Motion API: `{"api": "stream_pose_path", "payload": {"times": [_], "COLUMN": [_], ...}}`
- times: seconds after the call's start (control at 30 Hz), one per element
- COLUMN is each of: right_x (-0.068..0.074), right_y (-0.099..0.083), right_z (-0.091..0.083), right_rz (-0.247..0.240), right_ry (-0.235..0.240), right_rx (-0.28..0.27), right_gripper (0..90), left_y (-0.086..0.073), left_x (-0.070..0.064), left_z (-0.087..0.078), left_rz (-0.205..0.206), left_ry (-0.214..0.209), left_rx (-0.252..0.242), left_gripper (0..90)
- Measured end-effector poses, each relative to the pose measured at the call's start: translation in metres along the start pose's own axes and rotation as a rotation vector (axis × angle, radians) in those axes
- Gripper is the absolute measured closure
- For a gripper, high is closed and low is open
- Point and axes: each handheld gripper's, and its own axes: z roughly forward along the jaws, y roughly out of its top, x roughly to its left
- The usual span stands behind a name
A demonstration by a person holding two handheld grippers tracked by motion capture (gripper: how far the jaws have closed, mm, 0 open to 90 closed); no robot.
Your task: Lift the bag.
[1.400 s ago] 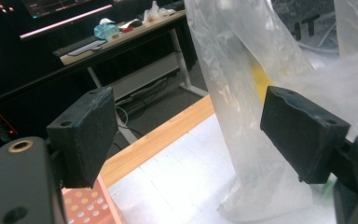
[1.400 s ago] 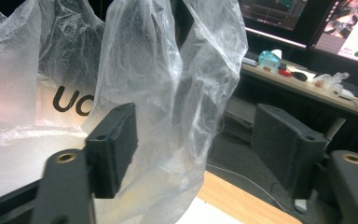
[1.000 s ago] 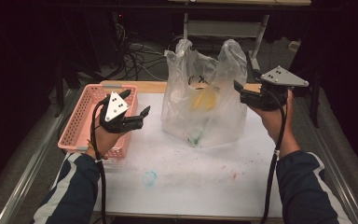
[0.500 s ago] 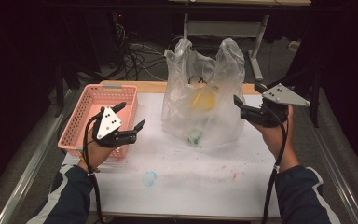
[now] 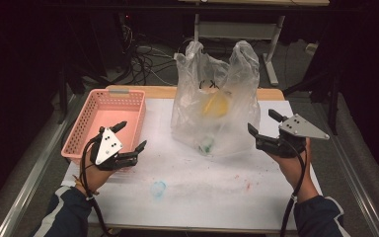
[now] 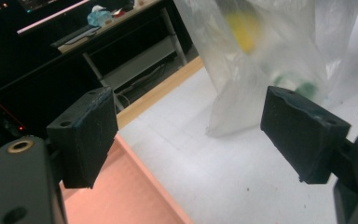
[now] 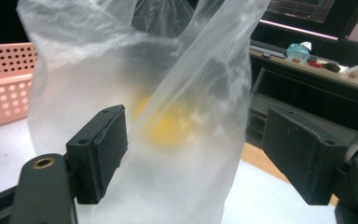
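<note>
Two grippers sit low over the near half of the white table [image 5: 187, 197], each with its jaws spread wide and nothing between them. The left gripper [image 5: 128, 143] hangs at the near corner of the pink basket [image 5: 86, 126], which looks empty. The right gripper [image 5: 261, 131] is just beside the right flank of the clear plastic bag [image 5: 217, 98], not touching it as far as I can tell.

The bag stands upright mid-table with its two handle loops raised. A yellow thing [image 5: 215, 104] and a smaller green one [image 5: 206, 144] show blurred through the film. It is probably light, limp and slippery, prone to crumple or tear, so the handle loops seem the safest hold, rather than the thin wall.
</note>
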Motion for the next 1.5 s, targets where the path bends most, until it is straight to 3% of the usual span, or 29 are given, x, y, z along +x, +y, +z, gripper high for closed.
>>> {"api": "stream_pose_path", "payload": {"times": [0.1,0.2,0.37,0.6,0.93,1.13,1.27,1.5], "right_x": [0.003,0.005,0.011,0.024,0.044,0.054,0.060,0.063], "right_y": [-0.008,-0.017,-0.026,-0.042,-0.067,-0.081,-0.091,-0.093], "right_z": [-0.007,-0.015,-0.028,-0.036,-0.035,-0.038,-0.039,-0.038], "right_rz": [0.005,0.009,-0.018,-0.059,-0.080,-0.061,-0.081,-0.080], "right_ry": [0.009,0.013,0.028,0.012,0.044,0.068,0.083,0.100], "right_rx": [-0.003,-0.021,-0.026,-0.012,0.054,0.075,0.108,0.117], "right_gripper": [23.3,24.6,25.1,25.5,23.5,22.3,22.4,21.8], "left_y": [-0.005,-0.010,-0.017,-0.029,-0.047,-0.059,-0.066,-0.067], "left_x": [-0.002,-0.005,-0.010,-0.015,-0.021,-0.025,-0.030,-0.032], "left_z": [-0.003,-0.006,-0.012,-0.018,-0.023,-0.029,-0.033,-0.036], "left_rz": [-0.004,-0.014,-0.013,-0.016,-0.005,-0.017,-0.025,-0.029], "left_ry": [0.018,0.009,0.014,0.009,0.023,0.012,-0.005,-0.007], "left_rx": [-0.006,-0.002,0.000,0.016,0.053,0.087,0.108,0.107], "left_gripper": [18.6,18.6,18.6,18.6,18.6,18.6,18.6,18.6]}}
